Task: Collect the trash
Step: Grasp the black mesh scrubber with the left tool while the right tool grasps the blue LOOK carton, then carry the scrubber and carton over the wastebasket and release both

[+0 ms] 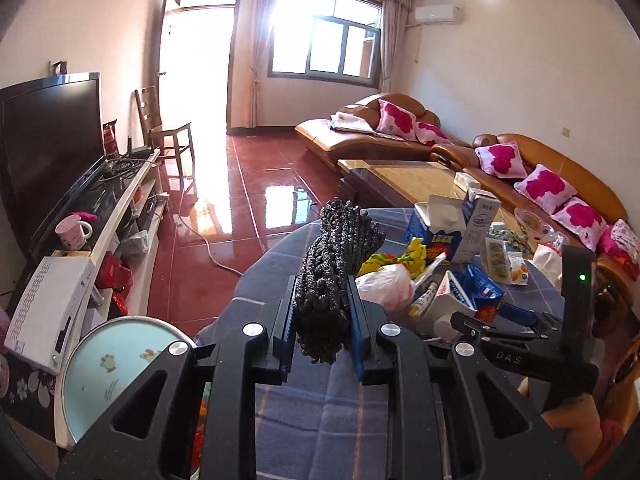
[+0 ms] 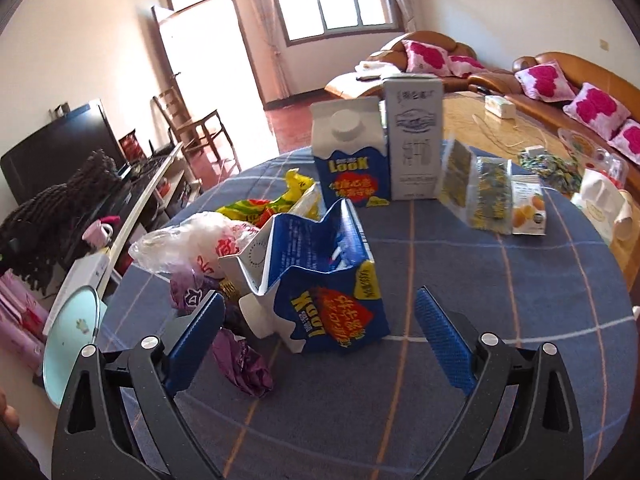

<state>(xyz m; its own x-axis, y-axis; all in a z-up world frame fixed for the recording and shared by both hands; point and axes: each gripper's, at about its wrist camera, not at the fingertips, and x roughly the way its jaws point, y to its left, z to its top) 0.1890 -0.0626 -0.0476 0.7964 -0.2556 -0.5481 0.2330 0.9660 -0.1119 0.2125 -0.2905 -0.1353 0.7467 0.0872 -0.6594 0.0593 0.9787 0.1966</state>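
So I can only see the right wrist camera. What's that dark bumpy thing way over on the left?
Observer: It's a black knobbly cloth. The left gripper is shut on it, holding it above the table.
Operator: Is my gripper far from that one?
Observer: No. In the left view the right gripper sits just beside it, by the trash pile.
Operator: My crushed blue carton looks huge. Is it grabbed?
Observer: Not yet. Your jaws are open on either side of the crushed carton, not touching it.
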